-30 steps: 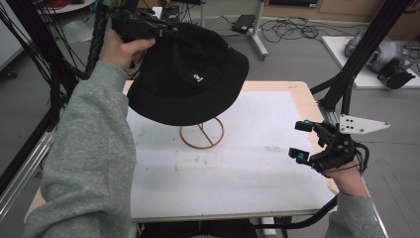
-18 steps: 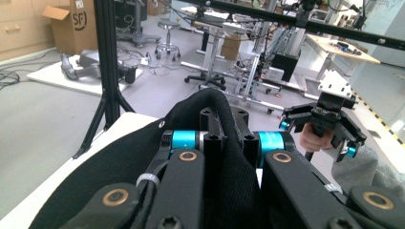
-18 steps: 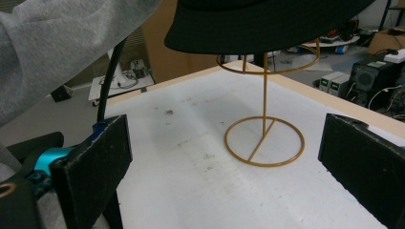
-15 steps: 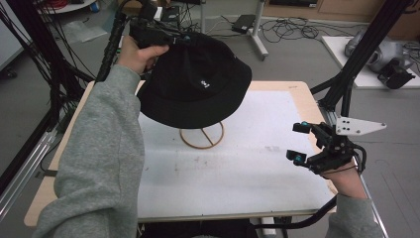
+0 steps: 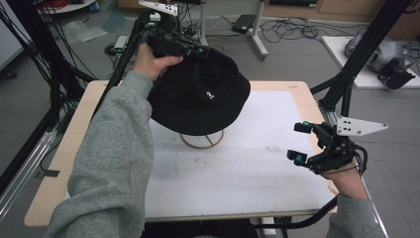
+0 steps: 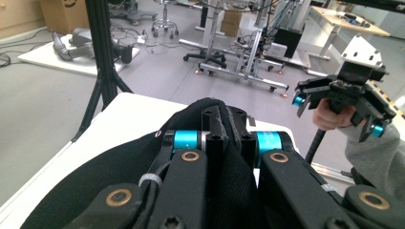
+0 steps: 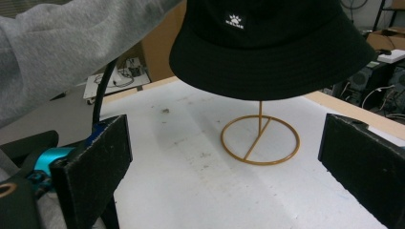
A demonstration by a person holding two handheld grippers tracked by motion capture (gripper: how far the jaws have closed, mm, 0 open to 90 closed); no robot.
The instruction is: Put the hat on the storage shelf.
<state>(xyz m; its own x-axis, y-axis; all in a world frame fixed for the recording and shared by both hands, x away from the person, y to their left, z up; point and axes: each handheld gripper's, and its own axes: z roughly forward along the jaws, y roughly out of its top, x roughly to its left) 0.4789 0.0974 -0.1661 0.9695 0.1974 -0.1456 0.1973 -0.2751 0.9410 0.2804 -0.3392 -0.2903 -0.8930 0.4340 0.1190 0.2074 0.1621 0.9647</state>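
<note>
Pinching the far brim of the black hat (image 5: 200,94), the left gripper (image 5: 174,45) holds it over the gold stand (image 5: 202,141) on the table (image 5: 247,168), while the right gripper (image 5: 302,143) waits near the right edge, jaws spread and empty.

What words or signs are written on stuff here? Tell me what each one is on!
Hat: a small white patch with a sun-like sign above one short word, too blurred to read.
The same patch in the high view: too small to read.
Cardboard box on the floor in the left gripper view: part of a dark round mark at its top edge, cut off, no letters to read.
No other words or numbers can be read.
</note>
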